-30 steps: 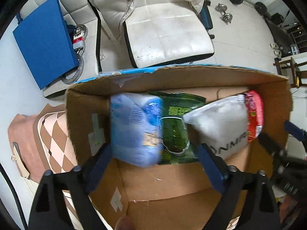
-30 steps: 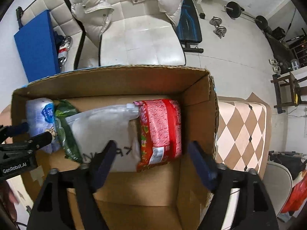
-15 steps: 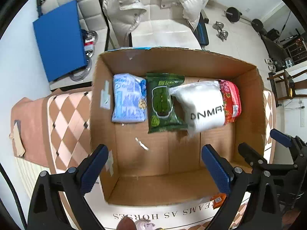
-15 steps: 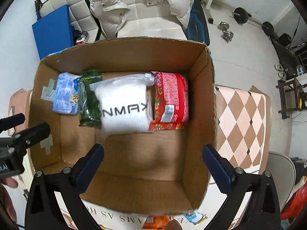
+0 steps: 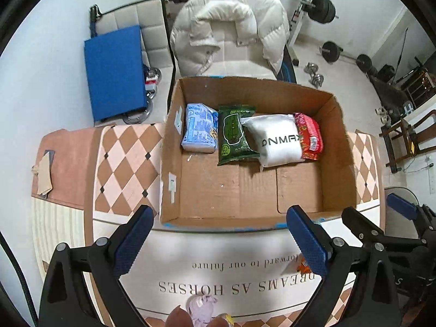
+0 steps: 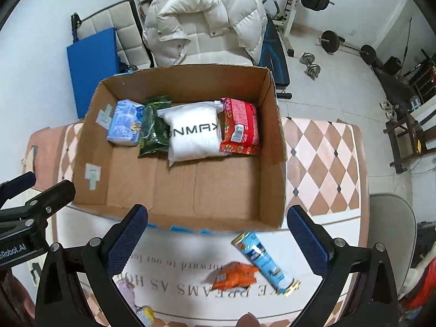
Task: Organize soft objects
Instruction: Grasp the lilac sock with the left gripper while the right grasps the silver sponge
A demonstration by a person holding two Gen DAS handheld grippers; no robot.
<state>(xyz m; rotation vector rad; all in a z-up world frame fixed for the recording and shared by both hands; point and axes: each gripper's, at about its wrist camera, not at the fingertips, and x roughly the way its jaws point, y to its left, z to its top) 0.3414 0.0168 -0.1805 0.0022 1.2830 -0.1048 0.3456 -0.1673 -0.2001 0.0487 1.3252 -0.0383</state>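
Observation:
An open cardboard box [image 5: 338, 147] [image 6: 275, 147] stands on a table. Along its far wall lie a light blue pack [image 5: 200, 132] [image 6: 124, 126], a green pack [image 5: 234, 136] [image 6: 154, 130], a white pack [image 5: 276, 141] [image 6: 193, 135] and a red pack [image 5: 310, 136] [image 6: 239, 126]. My left gripper [image 5: 218, 242] and right gripper [image 6: 215, 242] are both open and empty, above the table in front of the box. An orange packet [image 6: 234, 273] and a light blue tube [image 6: 263, 261] lie on the cloth between the right gripper's fingers.
The table has a checked cloth [image 5: 125, 163] with a white printed mat [image 5: 218, 278]. A white chair with a white puffer jacket [image 5: 231, 32] stands behind the box. A blue board [image 5: 114, 70] leans at left. Weights [image 5: 331, 51] lie on the floor.
Both grippers have pulled back and up, out of the box, leaving the four packs in a row inside. The orange packet and the tube have come into the right wrist view.

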